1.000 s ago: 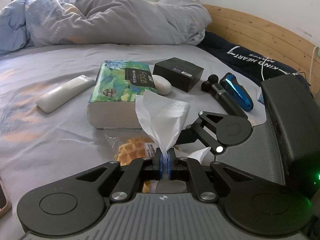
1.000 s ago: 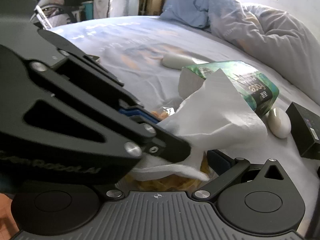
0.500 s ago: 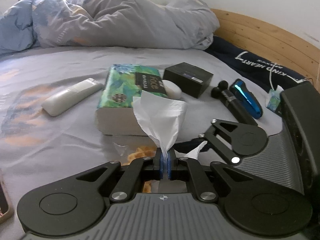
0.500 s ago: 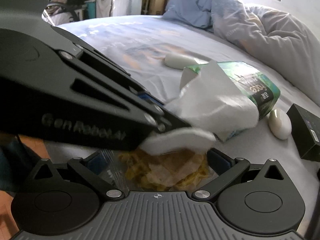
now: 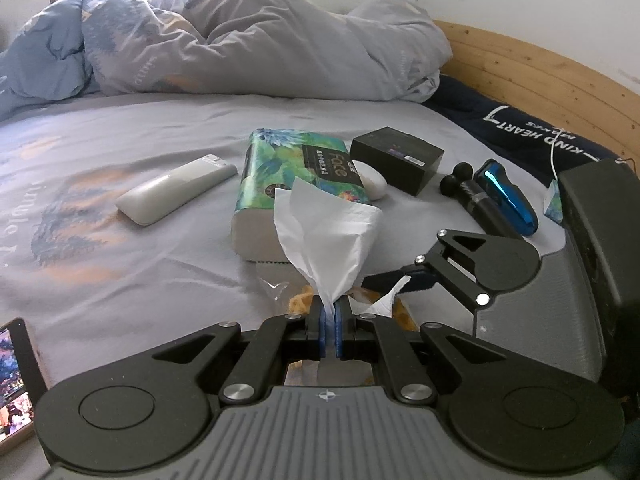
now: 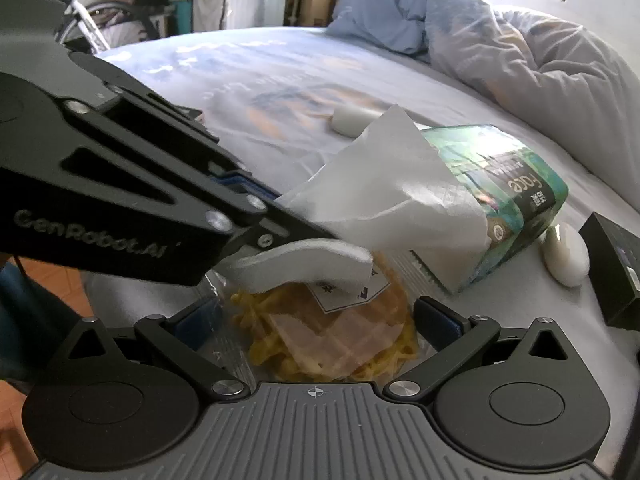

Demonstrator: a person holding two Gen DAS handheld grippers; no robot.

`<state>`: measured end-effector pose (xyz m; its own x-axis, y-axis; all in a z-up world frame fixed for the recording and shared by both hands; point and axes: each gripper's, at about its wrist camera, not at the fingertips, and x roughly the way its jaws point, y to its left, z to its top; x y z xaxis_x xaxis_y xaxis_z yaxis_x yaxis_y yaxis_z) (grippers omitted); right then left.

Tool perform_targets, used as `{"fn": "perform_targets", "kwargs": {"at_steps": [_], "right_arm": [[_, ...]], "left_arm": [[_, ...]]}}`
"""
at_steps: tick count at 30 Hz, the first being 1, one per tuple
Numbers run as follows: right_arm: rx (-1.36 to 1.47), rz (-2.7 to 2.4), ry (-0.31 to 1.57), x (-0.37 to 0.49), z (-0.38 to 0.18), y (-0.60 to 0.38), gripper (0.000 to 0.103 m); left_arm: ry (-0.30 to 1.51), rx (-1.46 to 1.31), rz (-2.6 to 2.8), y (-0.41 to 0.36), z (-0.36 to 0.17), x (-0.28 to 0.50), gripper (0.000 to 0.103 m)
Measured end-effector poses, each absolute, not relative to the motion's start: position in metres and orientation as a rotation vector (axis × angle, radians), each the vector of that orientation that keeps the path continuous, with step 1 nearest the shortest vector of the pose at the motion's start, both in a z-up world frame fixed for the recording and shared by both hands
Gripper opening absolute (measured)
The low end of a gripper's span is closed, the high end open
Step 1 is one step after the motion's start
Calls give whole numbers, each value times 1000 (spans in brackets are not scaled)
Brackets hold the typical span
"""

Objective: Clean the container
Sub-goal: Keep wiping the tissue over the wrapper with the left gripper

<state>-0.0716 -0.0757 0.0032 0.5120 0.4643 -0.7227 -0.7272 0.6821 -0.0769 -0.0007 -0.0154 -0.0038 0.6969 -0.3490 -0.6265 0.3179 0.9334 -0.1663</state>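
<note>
A clear plastic packet (image 6: 332,332) with a waffle sandwich inside lies on the bed, low in the right wrist view. My right gripper (image 6: 316,316) spans it, a pad against each side. In the left wrist view only a corner of the packet (image 5: 298,300) shows, with one right finger (image 5: 416,276) beside it. My left gripper (image 5: 329,308) is shut on a white tissue (image 5: 324,232) that fans out upward. From the right wrist view the left gripper (image 6: 280,236) comes in from the left. Its tissue (image 6: 384,200) trails a folded end over the packet's top.
Behind the packet lie a green tissue pack (image 5: 296,168), a grey remote (image 5: 176,192), a white oval case (image 5: 372,184), a black box (image 5: 398,156) and a blue shaver (image 5: 504,196). A rumpled duvet (image 5: 240,40) fills the back, with a wooden headboard (image 5: 540,68) on the right. A lit phone (image 5: 12,368) lies at bottom left.
The left gripper with its tissue has shifted slightly up and back across the packet, uncovering more of the waffle. The right gripper has kept still.
</note>
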Motion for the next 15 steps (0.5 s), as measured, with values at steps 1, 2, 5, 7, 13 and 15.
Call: {"fn": "perform_targets", "kwargs": {"at_steps": [1,2,5,7,13,15], "right_arm": [[-398,740,733,-71,3,-75,103],[-397,740,732,-71,3,-75,103],[-396,741,732,-70,3,-74,103],[-396,741,731,-70,3,-74,103],[-394,741,728,-71,3,-73,103],[-393,741,727,-71,4,-73,103]], "left_arm": [[710,-47,-377,-15,-4,-1,8],[711,-48,-379,-14,-3,-2,8],[716,-48,-393,-13,-3,-4,8],[717,-46,-405,-14,-3,-5,8],[722,-53,-431,-14,-4,-8,8],[724,-62,-436,-14,-4,-8,8]]}}
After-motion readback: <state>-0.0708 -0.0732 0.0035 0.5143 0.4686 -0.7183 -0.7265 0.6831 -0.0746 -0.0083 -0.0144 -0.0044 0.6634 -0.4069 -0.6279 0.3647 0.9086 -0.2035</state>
